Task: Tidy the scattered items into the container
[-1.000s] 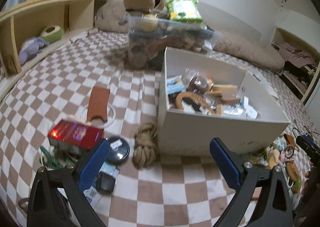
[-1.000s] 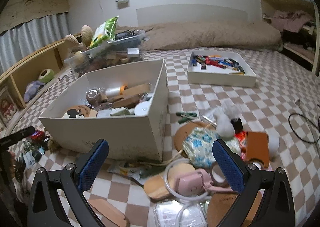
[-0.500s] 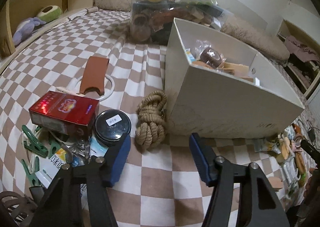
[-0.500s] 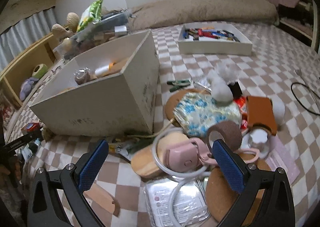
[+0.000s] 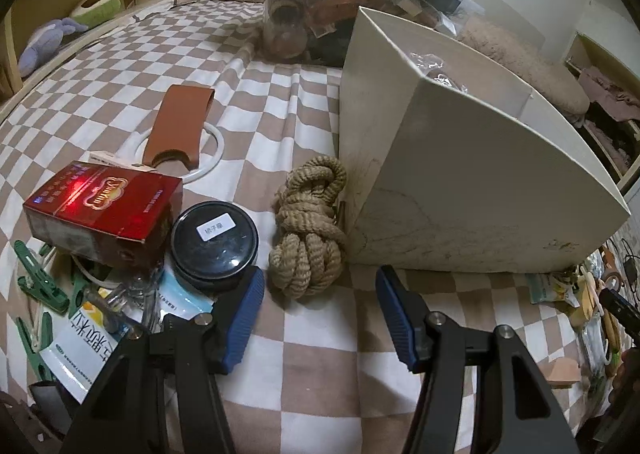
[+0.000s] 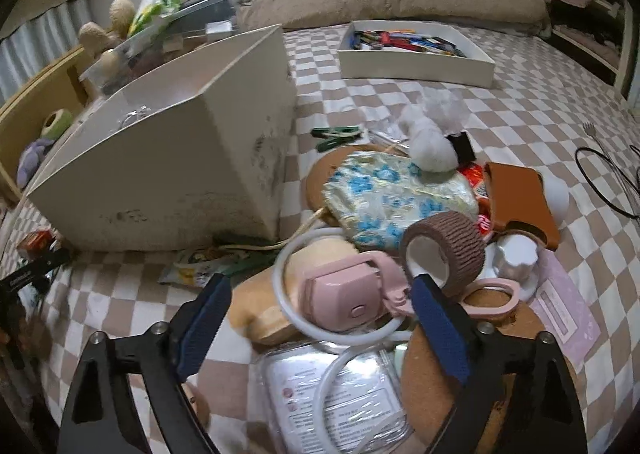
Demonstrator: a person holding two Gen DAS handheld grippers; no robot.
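A large white box (image 5: 460, 158) stands on the checkered bed; it also shows in the right wrist view (image 6: 172, 158). My left gripper (image 5: 320, 302) is open and empty, low over the bed, just short of a coiled rope bundle (image 5: 310, 224) that lies against the box wall. Left of it lie a black round tin (image 5: 214, 240) and a red carton (image 5: 102, 210). My right gripper (image 6: 320, 310) is open and empty, its fingers either side of a pink device (image 6: 348, 296) in a pile with a brown tape roll (image 6: 444, 250) and a floral pouch (image 6: 396, 194).
A brown leather strap (image 5: 180, 126) on a white ring, green clips (image 5: 40, 286) and packets lie at the left. A clear bin (image 5: 344, 6) stands behind the box. A shallow white tray (image 6: 416, 54) of small items sits far back. A black cable (image 6: 604, 182) lies at the right.
Both grippers have dropped lower and moved forward. The left has closed in on the rope bundle. The right has come down around the pink device.
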